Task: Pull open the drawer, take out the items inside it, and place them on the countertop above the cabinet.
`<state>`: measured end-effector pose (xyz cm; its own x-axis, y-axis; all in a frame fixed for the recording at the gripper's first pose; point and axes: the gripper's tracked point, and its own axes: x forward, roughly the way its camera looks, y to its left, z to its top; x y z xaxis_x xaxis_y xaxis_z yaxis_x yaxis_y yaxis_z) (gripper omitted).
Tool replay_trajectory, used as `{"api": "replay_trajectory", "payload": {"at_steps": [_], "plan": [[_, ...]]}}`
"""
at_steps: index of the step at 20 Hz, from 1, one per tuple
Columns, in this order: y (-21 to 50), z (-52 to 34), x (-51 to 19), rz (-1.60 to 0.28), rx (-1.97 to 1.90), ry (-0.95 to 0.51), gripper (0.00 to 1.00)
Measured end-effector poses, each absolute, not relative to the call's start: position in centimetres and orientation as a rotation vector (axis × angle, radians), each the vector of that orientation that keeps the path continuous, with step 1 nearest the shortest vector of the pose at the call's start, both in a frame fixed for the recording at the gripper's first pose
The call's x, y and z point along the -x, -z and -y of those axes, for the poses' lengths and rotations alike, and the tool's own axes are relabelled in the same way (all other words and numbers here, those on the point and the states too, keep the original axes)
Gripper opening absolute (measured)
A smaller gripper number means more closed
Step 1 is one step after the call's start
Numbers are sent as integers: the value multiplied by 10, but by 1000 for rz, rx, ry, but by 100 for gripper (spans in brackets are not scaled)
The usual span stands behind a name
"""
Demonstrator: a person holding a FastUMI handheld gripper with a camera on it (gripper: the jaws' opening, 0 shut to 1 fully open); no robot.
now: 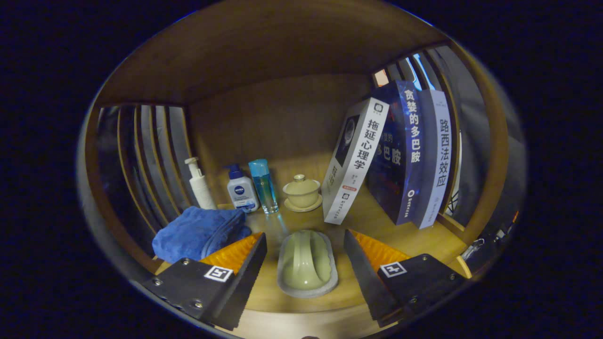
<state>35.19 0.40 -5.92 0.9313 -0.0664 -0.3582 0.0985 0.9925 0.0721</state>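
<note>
A pale green ceramic piece on a grey oval dish (307,266) lies flat on the wooden countertop (377,216). It sits between the fingers of my gripper (305,234), which is open. A small gap shows on each side, so neither finger touches it. No drawer front is in sight from here.
A folded blue towel (200,233) lies just left of the left finger. Beyond stand a white pump bottle (200,186), a white bottle with a blue cap (241,188), a clear blue bottle (264,186) and a lidded tea bowl on a saucer (301,193). Three books (400,155) lean at the right. Slatted side walls close in the niche.
</note>
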Motion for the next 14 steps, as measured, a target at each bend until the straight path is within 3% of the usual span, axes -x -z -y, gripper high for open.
{"api": "replay_trajectory", "payload": {"at_steps": [14], "plan": [[-26, -34, -196, -265, -184, 25, 99]]}}
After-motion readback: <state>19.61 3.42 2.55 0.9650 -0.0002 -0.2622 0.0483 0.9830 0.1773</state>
